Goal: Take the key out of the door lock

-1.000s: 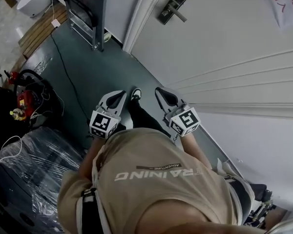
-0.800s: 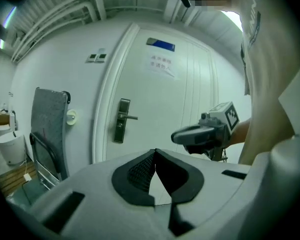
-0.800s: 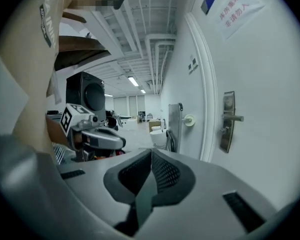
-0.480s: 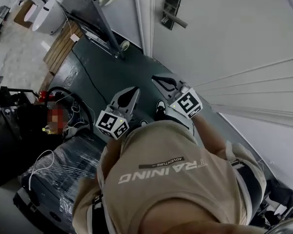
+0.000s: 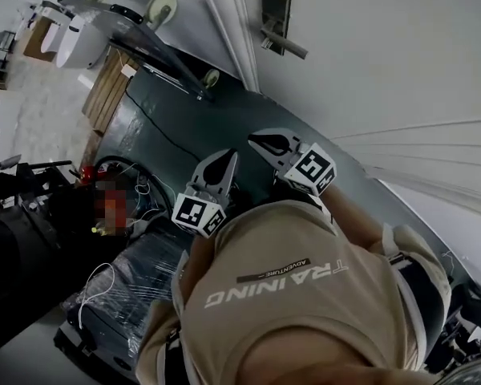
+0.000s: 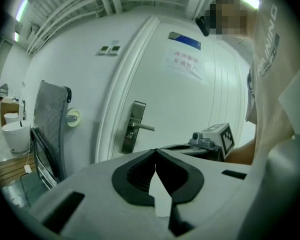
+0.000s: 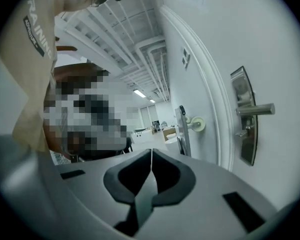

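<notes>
The white door carries a dark metal lock plate [image 5: 275, 10] with a lever handle [image 5: 287, 45]. A small key [image 7: 241, 132] sticks out of the plate just below the lever; it also shows as a speck in the left gripper view, key [image 6: 130, 134]. My left gripper [image 5: 232, 156] is shut and empty, held low in front of my body, well short of the lock. My right gripper [image 5: 255, 139] is shut and empty too, beside the left and a little nearer the door. From the left gripper [image 6: 155, 152] the lock plate [image 6: 133, 126] lies ahead to the left; from the right gripper [image 7: 151, 151] the lock plate [image 7: 244, 115] is at the right.
A folded hand trolley [image 5: 136, 24] with wheels leans on the wall left of the door frame [image 5: 224, 22]. A black cable [image 5: 156, 127] runs over the dark floor. White sanitary fixtures [image 5: 70, 34] stand far left. A plastic-wrapped bundle [image 5: 116, 295] lies at lower left. A paper notice [image 6: 186, 62] hangs on the door.
The view has swung so the lock sits nearer the top middle. Both grippers have come up and forward toward the door, still shut and side by side.
</notes>
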`<action>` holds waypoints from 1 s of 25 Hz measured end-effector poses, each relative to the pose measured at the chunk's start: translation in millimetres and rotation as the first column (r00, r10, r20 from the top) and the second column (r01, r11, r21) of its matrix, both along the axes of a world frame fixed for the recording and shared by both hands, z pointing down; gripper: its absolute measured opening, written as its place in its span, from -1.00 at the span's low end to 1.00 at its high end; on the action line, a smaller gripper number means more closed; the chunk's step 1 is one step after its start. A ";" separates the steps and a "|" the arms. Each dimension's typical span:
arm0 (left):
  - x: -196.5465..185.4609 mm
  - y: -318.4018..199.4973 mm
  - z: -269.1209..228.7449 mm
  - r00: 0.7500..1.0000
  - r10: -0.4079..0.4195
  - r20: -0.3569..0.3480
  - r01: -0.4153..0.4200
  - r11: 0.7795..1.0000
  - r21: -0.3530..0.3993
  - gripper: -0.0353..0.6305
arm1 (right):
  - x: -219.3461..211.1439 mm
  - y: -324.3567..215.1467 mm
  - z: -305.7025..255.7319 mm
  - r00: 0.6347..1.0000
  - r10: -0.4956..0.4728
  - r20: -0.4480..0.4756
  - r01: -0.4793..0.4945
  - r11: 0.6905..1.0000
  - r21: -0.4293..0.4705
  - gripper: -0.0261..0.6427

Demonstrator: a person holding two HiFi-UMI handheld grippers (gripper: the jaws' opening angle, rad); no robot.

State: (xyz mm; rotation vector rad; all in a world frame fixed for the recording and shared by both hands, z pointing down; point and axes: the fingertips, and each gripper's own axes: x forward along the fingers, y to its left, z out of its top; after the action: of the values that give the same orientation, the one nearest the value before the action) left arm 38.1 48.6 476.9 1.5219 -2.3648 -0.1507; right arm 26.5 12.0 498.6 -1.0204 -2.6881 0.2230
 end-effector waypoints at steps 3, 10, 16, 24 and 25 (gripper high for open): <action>-18.8 -4.9 -7.4 0.998 0.034 0.045 -0.035 0.999 0.018 -0.87 | -19.8 -12.7 1.4 0.998 0.060 -0.007 -0.060 0.998 0.032 -0.88; -62.4 42.1 -27.6 0.975 0.124 0.185 -0.128 0.992 0.006 -0.87 | -69.5 13.3 -20.1 0.973 0.227 0.026 -0.229 0.971 0.069 -0.88; -110.2 78.6 2.4 0.976 0.199 0.089 -0.202 0.979 0.029 -0.87 | -108.4 46.1 -25.9 0.954 0.300 0.017 -0.300 0.945 0.128 -0.88; -134.5 86.9 16.6 0.892 0.438 0.116 -0.442 0.897 0.016 -0.87 | -109.0 73.9 -1.6 0.868 0.495 -0.038 -0.487 0.864 0.126 -0.88; -134.9 84.5 15.0 0.882 0.455 0.118 -0.460 0.888 0.016 -0.87 | -106.4 77.5 0.5 0.867 0.495 -0.050 -0.485 0.864 0.134 -0.88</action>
State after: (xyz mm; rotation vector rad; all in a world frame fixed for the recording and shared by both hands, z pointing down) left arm -96.8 133.1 491.9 2.1116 -2.0133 -0.0037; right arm -79.9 89.5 499.1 -0.2645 -2.7945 0.1906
